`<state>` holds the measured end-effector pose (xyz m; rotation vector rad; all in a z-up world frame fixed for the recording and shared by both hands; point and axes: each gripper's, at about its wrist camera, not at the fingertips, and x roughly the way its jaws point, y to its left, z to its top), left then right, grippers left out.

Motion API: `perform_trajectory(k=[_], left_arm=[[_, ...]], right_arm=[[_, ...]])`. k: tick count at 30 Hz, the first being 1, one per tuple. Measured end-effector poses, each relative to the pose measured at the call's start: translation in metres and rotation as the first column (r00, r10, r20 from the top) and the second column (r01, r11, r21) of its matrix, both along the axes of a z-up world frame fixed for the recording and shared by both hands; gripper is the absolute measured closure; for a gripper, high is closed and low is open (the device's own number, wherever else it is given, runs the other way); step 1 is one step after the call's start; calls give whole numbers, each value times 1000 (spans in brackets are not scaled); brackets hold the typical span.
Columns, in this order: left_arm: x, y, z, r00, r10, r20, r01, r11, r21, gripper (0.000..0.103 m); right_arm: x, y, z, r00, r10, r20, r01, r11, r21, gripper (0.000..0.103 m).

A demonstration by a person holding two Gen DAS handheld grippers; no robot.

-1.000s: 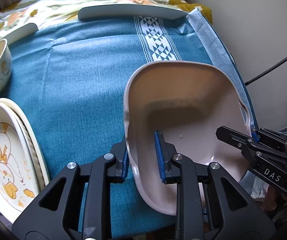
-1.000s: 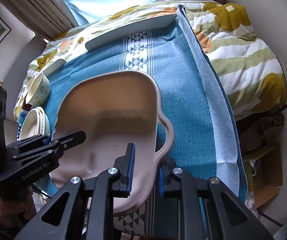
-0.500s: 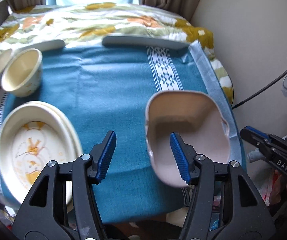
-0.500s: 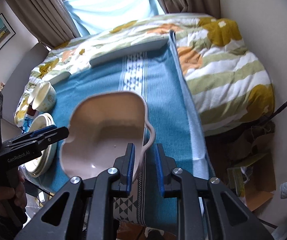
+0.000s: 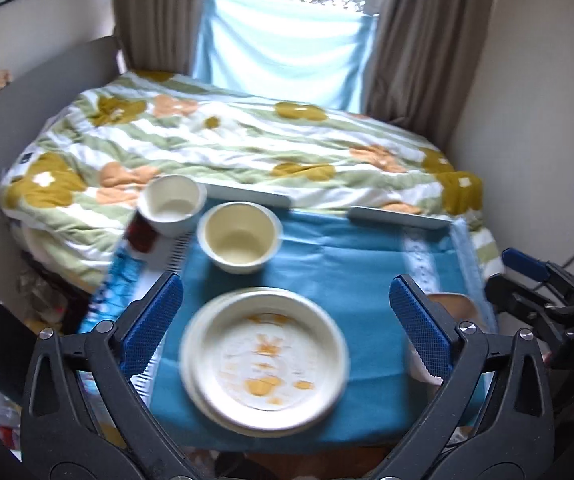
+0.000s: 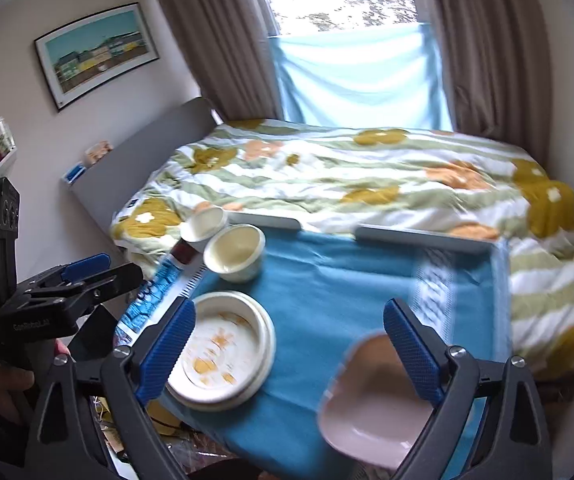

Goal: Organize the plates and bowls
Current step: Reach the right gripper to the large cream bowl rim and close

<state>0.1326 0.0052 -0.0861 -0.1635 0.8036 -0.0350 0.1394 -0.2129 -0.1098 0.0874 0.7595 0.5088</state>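
Left tool (image 5: pixel 283 316) spread wide, jaws opening, blue pads clear of everything; nothing gripped, only the stack of cream plates (image 5: pixel 265 360) showing far below between them. Right tool (image 6: pixel 289 340) equally wide, jaws opening, empty as well; pink dish (image 6: pixel 371 404) visible beneath its right pad but apart from it, lying on the blue cloth at the near right corner of the counter (image 6: pixel 347 280). Same pink dish glimpsed in the left view (image 5: pixel 451 308), mostly hidden behind the left tool's right finger.

Further out: plates stacked at the near left of the counter, top one printed with an orange figure. Behind them a cream bowl (image 5: pixel 241 238), upright, and just beyond it a white bowl (image 5: pixel 173 202) at the far left edge, seemingly perched on a dark red container; exact contact unclear through blur. Two grey trays or boards (image 6: pixel 419 238) along the far edge, against the flowered quilt (image 6: pixel 367 176) of the bed.

Judged progress: plates already gathered in one pile, pink dish put down by itself, both tools free. Likely left: nesting the two bowls together, perhaps bringing the white one down from its perch. Blurred pictures, so finer details uncertain.
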Motion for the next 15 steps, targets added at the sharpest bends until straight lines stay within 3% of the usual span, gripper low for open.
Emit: perform_trajectory(k=[2,4,7,10,13,15], left_arm=[[13,31,-5,1000,28,-13,-28,999,-21,0],[29,61,-12,999,31,-24,-33,998,-62,0],[59,98,-30,997,27,-75,-35,994,-106,0],[92,123,-60,989,-12,-150,-13,986,-167,1],[125,138,-93,969,-57,-240,3,976,-220,3],[142,142,-112,955,-59,-292,-3,978,-211,8]], right_arm=[[14,23,-3,1000,18,19,-18,999,36,0],[30,48,-8,999,35,-2,-35,999,4,0],[61,83,-22,997,0,-82,-7,996,-85,0],[93,100,-45,976,-95,-195,80,993,-85,0],[120,119,-67,956,-112,-271,93,992,-82,0],[135,130,-83,940,-118,-320,91,991,-97,0]])
